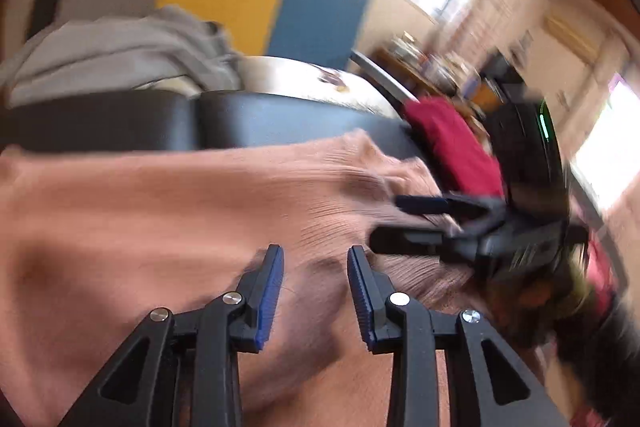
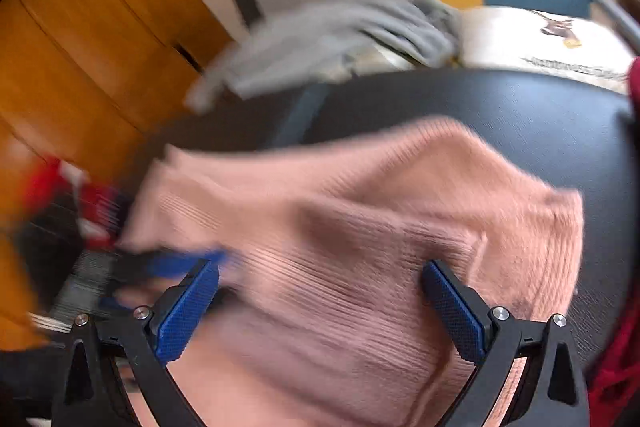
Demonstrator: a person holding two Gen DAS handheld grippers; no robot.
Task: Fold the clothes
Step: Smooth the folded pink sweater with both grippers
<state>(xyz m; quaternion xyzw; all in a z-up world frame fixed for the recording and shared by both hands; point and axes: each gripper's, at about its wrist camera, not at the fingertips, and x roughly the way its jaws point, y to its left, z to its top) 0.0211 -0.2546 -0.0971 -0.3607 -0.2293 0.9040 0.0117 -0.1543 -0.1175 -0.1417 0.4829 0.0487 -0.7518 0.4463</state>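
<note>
While both views are smeared by blur, the pink ribbed garment [image 2: 360, 227] lies spread on the black tabletop [image 2: 520, 115]. Left claw [image 1: 316, 291] gapes partly, apparently gripping nothing; right claw [image 2: 320, 307] stands wide apart over the cloth. Grey clothes [image 2: 340, 27] sit at 12 o'clock.

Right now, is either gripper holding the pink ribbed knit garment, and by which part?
Neither. The left gripper and right gripper both stand open above the pink ribbed knit garment, their fingers clamping no fabric.
</note>
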